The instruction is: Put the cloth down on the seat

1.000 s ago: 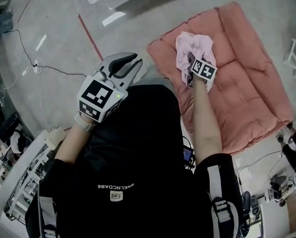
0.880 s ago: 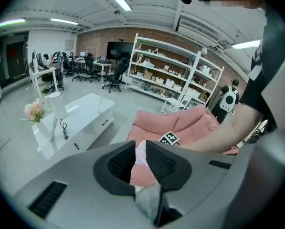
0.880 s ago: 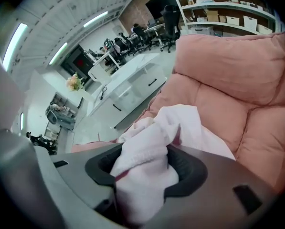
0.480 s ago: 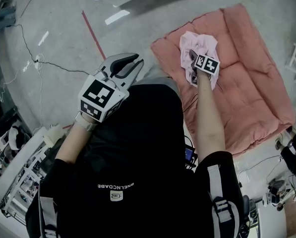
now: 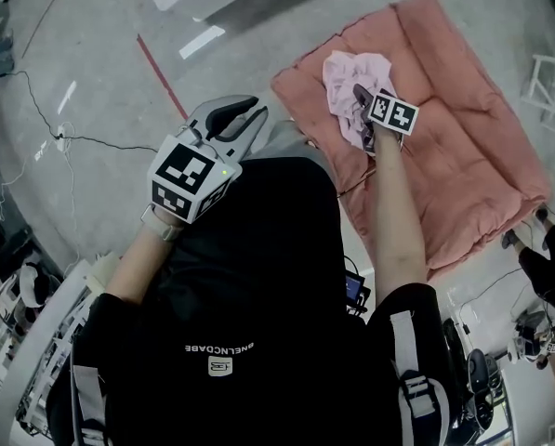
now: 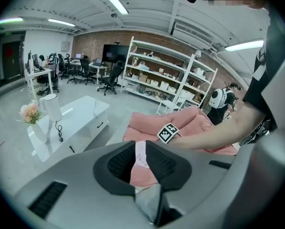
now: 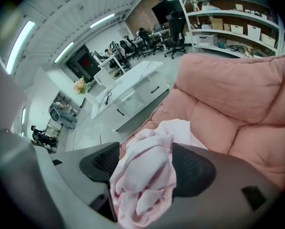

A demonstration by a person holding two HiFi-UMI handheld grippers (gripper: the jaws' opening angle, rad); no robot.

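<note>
Right gripper view showed the right gripper (image 7: 146, 149) with its jaws spread wide. They had just been opening, and the cloth (image 7: 142, 185) sat bunched in the gap between them. Whether the pads touched its pale pink folds could not be told. Beyond the jaws the rest of the cloth lay on the seat (image 7: 228, 94), a salmon quilted cushion.

From the head view the cloth rested near the seat's far left corner, with the right gripper just over its near edge.

The left gripper (image 6: 140, 151) had its jaws only narrowly apart, with nothing between them. It was held over the grey floor (image 5: 100, 82) beside the person's black shirt (image 5: 258, 277), well apart from the seat. A white table (image 6: 75, 118) stood on the floor past it, and shelves (image 6: 166, 75) lined the brick wall behind.
</note>
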